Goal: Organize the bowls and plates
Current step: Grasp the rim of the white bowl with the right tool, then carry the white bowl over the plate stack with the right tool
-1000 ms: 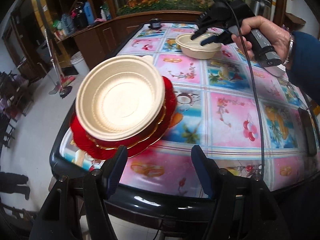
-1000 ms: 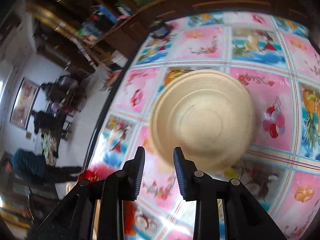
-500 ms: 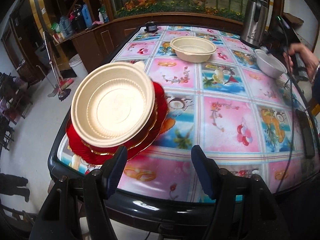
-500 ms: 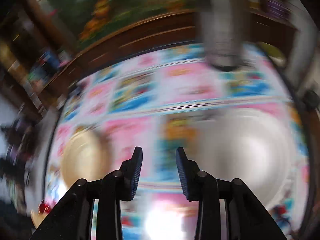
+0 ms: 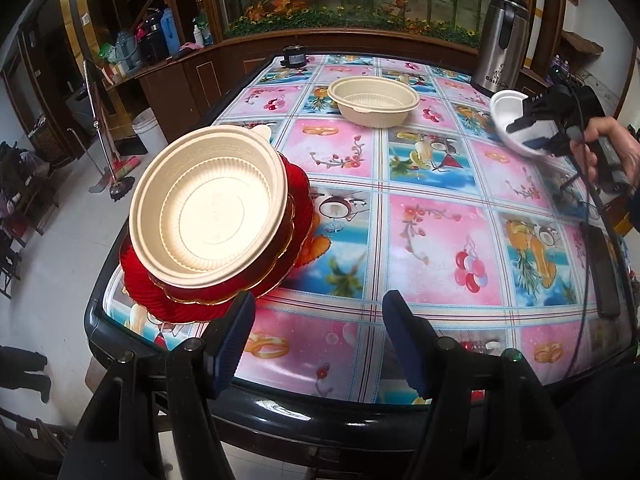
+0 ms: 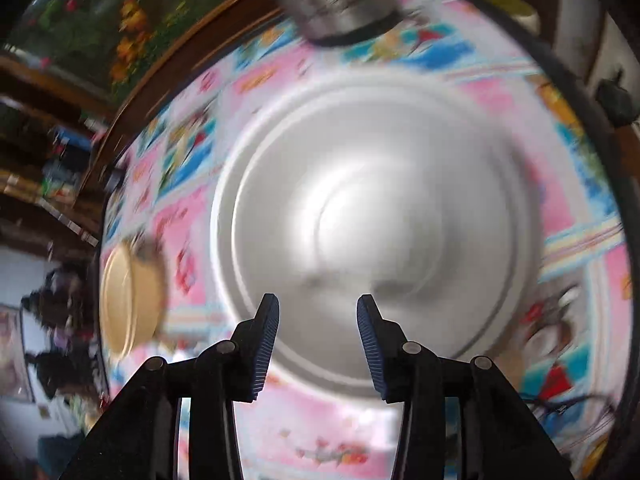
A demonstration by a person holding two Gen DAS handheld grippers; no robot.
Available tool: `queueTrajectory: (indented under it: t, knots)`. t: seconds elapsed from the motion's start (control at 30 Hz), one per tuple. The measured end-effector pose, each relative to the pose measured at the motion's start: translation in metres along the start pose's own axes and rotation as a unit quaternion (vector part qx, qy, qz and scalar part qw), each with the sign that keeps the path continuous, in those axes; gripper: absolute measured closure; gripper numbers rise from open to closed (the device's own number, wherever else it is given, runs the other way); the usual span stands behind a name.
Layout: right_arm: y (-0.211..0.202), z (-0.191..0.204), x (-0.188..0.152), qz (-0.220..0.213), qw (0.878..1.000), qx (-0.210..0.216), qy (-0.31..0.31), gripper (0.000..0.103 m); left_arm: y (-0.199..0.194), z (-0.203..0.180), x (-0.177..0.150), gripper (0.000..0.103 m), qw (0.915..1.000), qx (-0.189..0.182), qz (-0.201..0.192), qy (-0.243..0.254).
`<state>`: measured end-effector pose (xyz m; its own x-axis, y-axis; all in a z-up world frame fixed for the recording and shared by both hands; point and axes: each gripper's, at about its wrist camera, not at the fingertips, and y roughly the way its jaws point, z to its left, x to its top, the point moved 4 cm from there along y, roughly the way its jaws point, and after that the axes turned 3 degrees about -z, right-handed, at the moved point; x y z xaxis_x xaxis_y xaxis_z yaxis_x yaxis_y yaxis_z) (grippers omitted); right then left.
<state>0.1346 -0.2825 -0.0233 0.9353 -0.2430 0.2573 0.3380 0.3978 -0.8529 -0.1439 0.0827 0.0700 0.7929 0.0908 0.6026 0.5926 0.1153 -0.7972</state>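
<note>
From the left wrist, we are holding the left gripper (image 5: 318,340) with its fingers (image 5: 232,340) apart over the near edge of the bench (image 5: 432,216), nothing between them. Just beyond the left finger, a cream bowl (image 5: 210,214) is sitting on a stack of red plates (image 5: 296,216). A second cream bowl (image 5: 374,102) is lying far ahead of the fingers, a steel kettle (image 5: 502,54) beyond it. Off to the right, the right gripper (image 5: 536,132) is hanging over a white bowl (image 5: 506,118).

From the right wrist, blurred, the fingers (image 6: 266,344) are opening with nothing between them, and the white bowl (image 6: 380,216) is lying just ahead of them.
</note>
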Motion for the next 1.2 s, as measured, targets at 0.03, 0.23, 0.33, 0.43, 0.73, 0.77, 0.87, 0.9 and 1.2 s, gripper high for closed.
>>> queueTrajectory:
  t: [0.03,0.23,0.33,0.43,0.73,0.77,0.87,0.9,1.2]
  knots:
    - [0.003,0.007,-0.009,0.012,1.000,0.005,-0.012,0.059,0.000,0.001,0.000,0.038,1.0000,0.000,-0.001,-0.002]
    - [0.010,0.061,-0.093,0.099,0.988,0.047,-0.107,0.056,0.002,0.002,0.001,0.038,0.9998,-0.005,0.001,-0.019]
    - [0.015,0.095,-0.155,0.154,0.970,0.068,-0.175,0.055,0.004,0.001,0.003,0.038,0.9996,-0.010,0.000,-0.027]
    - [0.015,0.126,-0.210,0.207,0.946,0.097,-0.229,0.055,0.006,0.000,0.003,0.038,0.9992,-0.015,0.003,-0.037]
    - [-0.046,0.160,-0.198,0.114,0.936,0.135,-0.306,0.055,0.009,-0.001,0.008,0.038,0.9975,-0.034,0.010,-0.062]
    - [-0.050,0.154,-0.188,0.096,0.939,0.126,-0.304,0.055,0.010,-0.003,0.009,0.038,0.9971,-0.040,0.013,-0.064]
    - [-0.049,0.129,-0.169,0.069,0.953,0.096,-0.280,0.055,0.016,-0.013,0.014,0.038,0.9952,-0.068,0.021,-0.067]
    - [-0.048,0.122,-0.163,0.064,0.956,0.087,-0.272,0.055,0.018,-0.018,0.017,0.038,0.9937,-0.084,0.025,-0.070]
    - [-0.029,0.072,-0.147,0.043,0.966,0.025,-0.252,0.064,0.069,-0.058,0.040,0.054,0.9781,-0.167,0.080,-0.095]
